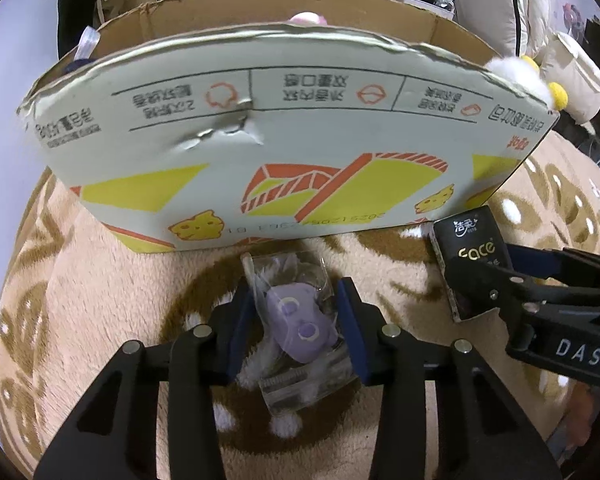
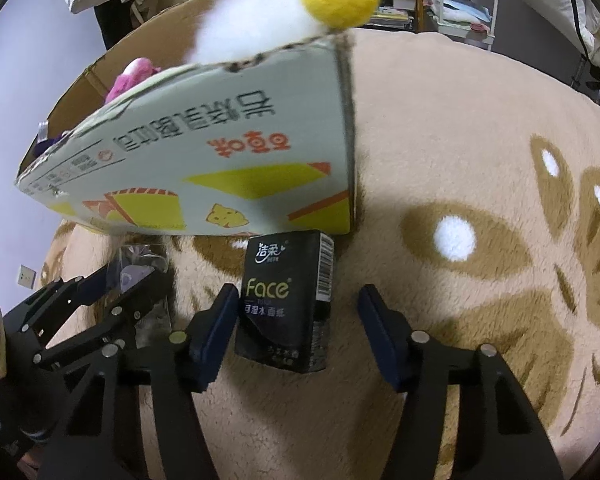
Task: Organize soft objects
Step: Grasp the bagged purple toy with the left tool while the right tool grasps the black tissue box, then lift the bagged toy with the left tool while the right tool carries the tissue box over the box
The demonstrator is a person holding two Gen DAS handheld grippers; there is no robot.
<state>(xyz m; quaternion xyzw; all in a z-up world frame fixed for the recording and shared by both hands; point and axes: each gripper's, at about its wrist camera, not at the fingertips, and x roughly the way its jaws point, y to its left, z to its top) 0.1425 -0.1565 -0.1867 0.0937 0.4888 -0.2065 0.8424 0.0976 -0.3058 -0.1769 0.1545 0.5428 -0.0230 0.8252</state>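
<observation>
A purple plush toy in a clear plastic bag (image 1: 296, 324) lies on the tan fleece blanket in front of the cardboard box (image 1: 284, 152). My left gripper (image 1: 296, 322) has its blue pads on both sides of the bag and is shut on it; it also shows in the right wrist view (image 2: 112, 284). A black "Face" tissue pack (image 2: 286, 300) lies by the box's near right corner. My right gripper (image 2: 298, 322) is open around the pack, its left pad near it, the right pad apart. The pack also shows in the left wrist view (image 1: 470, 256).
The box (image 2: 204, 168) holds a white and yellow plush (image 2: 284, 12) at its right corner and a pink plush (image 2: 130, 76) further in. The blanket (image 2: 480, 160) spreads wide to the right. Shelves, bags and clothing stand behind the box.
</observation>
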